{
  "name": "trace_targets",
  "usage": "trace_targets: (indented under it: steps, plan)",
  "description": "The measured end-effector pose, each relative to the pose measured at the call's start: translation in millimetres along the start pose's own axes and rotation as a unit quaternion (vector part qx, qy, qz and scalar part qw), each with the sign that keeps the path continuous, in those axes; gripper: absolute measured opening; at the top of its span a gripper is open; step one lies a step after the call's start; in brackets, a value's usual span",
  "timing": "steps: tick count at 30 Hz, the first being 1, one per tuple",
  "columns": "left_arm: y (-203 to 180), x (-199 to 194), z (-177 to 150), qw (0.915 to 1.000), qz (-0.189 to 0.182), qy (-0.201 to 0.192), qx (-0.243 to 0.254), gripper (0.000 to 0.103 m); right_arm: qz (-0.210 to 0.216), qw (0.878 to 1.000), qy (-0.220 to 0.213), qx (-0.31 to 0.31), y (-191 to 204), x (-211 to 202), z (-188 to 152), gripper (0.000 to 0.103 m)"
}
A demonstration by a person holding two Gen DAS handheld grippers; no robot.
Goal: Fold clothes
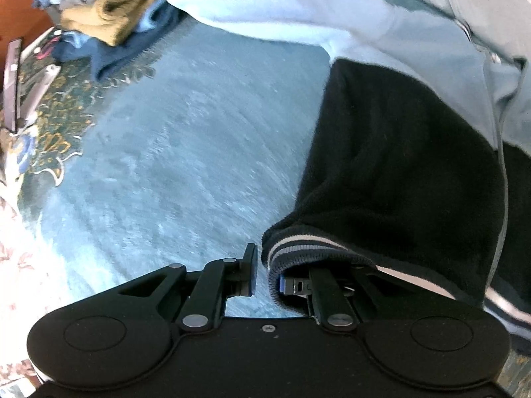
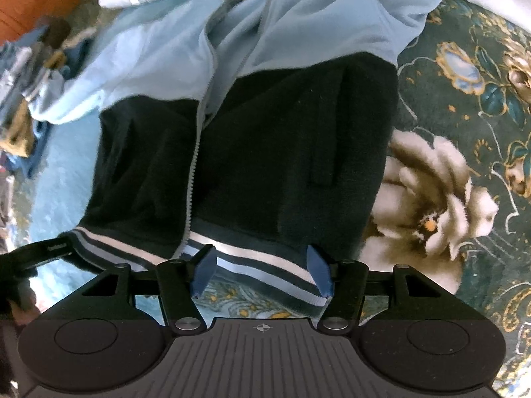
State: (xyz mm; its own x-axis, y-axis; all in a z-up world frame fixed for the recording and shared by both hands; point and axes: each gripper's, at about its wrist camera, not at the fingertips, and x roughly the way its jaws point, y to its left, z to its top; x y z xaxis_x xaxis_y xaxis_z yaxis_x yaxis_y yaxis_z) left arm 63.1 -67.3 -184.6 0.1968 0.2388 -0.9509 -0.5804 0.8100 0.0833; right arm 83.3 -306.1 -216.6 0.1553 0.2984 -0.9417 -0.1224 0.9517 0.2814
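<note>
A zip jacket, light blue on top and black (image 2: 272, 139) below with a striped hem (image 2: 252, 262), lies on a blue blanket (image 1: 186, 152). In the left wrist view my left gripper (image 1: 268, 267) is shut on the hem's left corner (image 1: 298, 248); one finger (image 1: 251, 270) shows outside the fabric and the other is tucked under the hem. The right wrist view shows that gripper (image 2: 49, 248) pinching the same corner. My right gripper (image 2: 260, 257) is open, and its blue pads (image 2: 320, 272) straddle the hem near the zip (image 2: 194, 165) without pressing on it.
A pile of other clothes (image 1: 109, 13), ochre, grey and navy, sits at the far left of the blanket. A floral cover (image 2: 464, 132) lies to the right of the jacket. A metal frame (image 1: 13, 79) stands at the left edge.
</note>
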Motion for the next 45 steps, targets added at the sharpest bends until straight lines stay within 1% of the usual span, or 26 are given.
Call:
trace_targets:
  steps: [2,4,7,9,10,12,13,14,17,18,22,24,26,31,35,38,39,41,44,45]
  plan:
    - [2.1,-1.5,-0.5,1.0000,0.000,-0.004,-0.009,0.012,0.002,1.000,-0.025,0.012,-16.6,-7.4,-11.6,0.063]
    - [1.2,0.0,-1.4,1.0000,-0.001,-0.002,-0.005,0.012,-0.004,0.999,-0.042,0.026,-36.0,-13.0,-25.4,0.063]
    - [0.5,0.2,-2.8,1.0000,-0.005,-0.004,0.004,0.013,-0.021,0.998,-0.040,0.049,-64.4,-13.6,-50.1,0.063]
    - [2.6,1.1,-2.8,0.9999,-0.009,-0.002,0.003,0.014,-0.025,0.998,-0.032,0.057,-73.2,-10.2,-63.2,0.063]
    - [4.3,1.8,-2.4,0.9999,-0.014,0.000,0.001,0.015,-0.024,0.998,-0.029,0.057,-74.3,-7.9,-68.5,0.061]
    - [6.3,2.5,-1.8,0.9998,-0.019,0.001,0.000,0.016,-0.026,0.998,-0.026,0.056,-70.3,-1.9,-75.4,0.060]
    - [6.6,2.6,-1.6,0.9998,-0.020,0.001,0.002,0.016,-0.024,0.998,-0.028,0.053,-65.2,1.1,-76.1,0.057]
    - [6.1,3.5,-1.6,0.9997,-0.022,0.002,0.007,0.016,-0.023,0.998,-0.031,0.051,-59.8,4.2,-76.5,0.054]
    - [2.9,6.8,-0.6,0.9994,-0.019,0.007,0.029,0.016,-0.028,0.998,-0.048,0.041,-42.0,13.0,-74.9,0.052]
    - [1.5,7.9,-0.1,0.9991,-0.018,0.008,0.037,0.017,-0.035,0.997,-0.054,0.035,-37.2,15.8,-73.9,0.052]
    - [-5.0,9.1,0.7,0.9976,-0.009,0.010,0.068,0.016,-0.089,0.994,-0.063,0.008,-20.2,31.9,-70.0,0.051]
    - [-5.9,11.2,2.3,0.9973,-0.010,0.017,0.071,0.015,-0.095,0.993,-0.070,0.016,-18.8,34.5,-69.1,0.051]
    - [-7.6,12.3,4.5,0.9969,-0.012,0.020,0.075,0.012,-0.096,0.991,-0.081,0.044,-21.1,31.6,-66.8,0.049]
    - [-7.9,15.3,6.6,0.9965,-0.025,0.026,0.076,0.012,-0.104,0.983,-0.126,0.079,-21.9,17.6,-59.2,0.048]
    - [-3.9,17.8,6.9,0.9963,-0.035,0.028,0.073,0.014,-0.106,0.975,-0.164,0.105,-20.6,8.5,-54.9,0.048]
    - [0.5,19.8,9.4,0.9963,-0.044,0.029,0.067,0.017,-0.104,0.970,-0.178,0.126,-21.9,8.4,-53.0,0.048]
    - [2.9,20.7,9.6,0.9963,-0.051,0.030,0.062,0.018,-0.107,0.970,-0.175,0.127,-21.0,9.4,-52.6,0.048]
    - [7.0,22.7,9.7,0.9962,-0.061,0.032,0.053,0.022,-0.109,0.971,-0.169,0.127,-18.2,11.5,-53.4,0.043]
    - [9.1,23.6,10.7,0.9957,-0.067,0.033,0.056,0.024,-0.108,0.974,-0.159,0.121,-12.3,16.1,-57.7,0.036]
    - [8.9,23.8,11.0,0.9954,-0.068,0.033,0.058,0.024,-0.110,0.973,-0.161,0.120,-10.8,17.0,-59.2,0.035]
